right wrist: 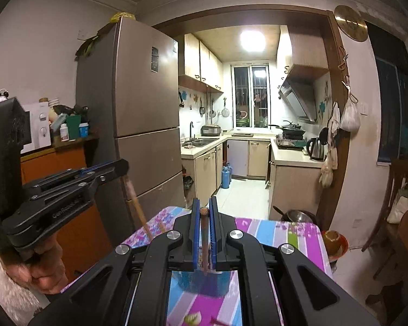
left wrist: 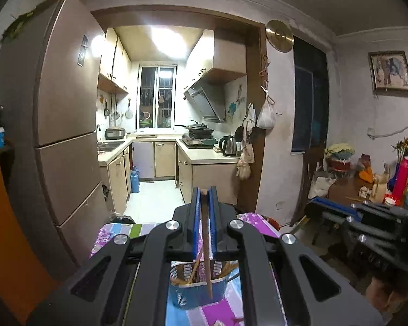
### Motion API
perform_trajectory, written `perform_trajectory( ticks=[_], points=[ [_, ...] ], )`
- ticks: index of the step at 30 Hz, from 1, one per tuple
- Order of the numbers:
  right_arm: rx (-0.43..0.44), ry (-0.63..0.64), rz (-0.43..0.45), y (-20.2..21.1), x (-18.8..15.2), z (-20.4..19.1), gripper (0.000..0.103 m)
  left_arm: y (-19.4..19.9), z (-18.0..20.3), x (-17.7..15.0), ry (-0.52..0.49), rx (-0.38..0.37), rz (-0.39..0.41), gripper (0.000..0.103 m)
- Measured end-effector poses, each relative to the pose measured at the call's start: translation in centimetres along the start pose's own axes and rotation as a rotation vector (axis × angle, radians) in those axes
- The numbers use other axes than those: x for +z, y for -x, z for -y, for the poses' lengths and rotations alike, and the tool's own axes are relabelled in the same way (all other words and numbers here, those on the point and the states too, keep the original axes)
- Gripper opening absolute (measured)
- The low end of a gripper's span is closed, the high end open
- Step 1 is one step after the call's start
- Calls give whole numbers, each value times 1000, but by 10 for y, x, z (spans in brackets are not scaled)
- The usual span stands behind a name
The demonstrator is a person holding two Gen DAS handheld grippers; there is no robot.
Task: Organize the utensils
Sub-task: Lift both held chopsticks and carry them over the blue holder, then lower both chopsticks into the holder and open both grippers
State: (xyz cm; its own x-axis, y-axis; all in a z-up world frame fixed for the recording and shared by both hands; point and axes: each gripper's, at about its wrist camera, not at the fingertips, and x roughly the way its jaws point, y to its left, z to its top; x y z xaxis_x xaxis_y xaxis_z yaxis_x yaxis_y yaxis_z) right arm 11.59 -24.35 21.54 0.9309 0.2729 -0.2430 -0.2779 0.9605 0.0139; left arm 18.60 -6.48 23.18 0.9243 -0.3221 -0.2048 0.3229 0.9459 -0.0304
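Left claw (left wrist: 204, 190) clamping chopstick (left wrist: 206, 244); right claw (right wrist: 204, 209) clamping another chopstick (right wrist: 204, 241)

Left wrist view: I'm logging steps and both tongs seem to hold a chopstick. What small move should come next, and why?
Probably lower the left tongs and release. They are shut on a chopstick whose lower end already hangs in the blue holder among other utensils. The right tongs grip their own chopstick and can follow.
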Motion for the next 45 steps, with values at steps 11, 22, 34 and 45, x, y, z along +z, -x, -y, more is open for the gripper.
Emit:
perform_trajectory(
  ticks=[11,22,34,45],
  points=[
    [-25,-5,-64,-83,-7,10,8,-70,-11,-11,-48,48,-32,5],
    [4,-23,-132,-116,-17,14,8,-101,-29,-30,-23,22,-104,5],
    [11,-73,-193,-132,-32,25,9,-131,-25,-55,-72,55,-223,26],
    [32,-99,-55,-14,-75,21,18,-38,-5,-87,-109,396,-58,47]
  ],
)
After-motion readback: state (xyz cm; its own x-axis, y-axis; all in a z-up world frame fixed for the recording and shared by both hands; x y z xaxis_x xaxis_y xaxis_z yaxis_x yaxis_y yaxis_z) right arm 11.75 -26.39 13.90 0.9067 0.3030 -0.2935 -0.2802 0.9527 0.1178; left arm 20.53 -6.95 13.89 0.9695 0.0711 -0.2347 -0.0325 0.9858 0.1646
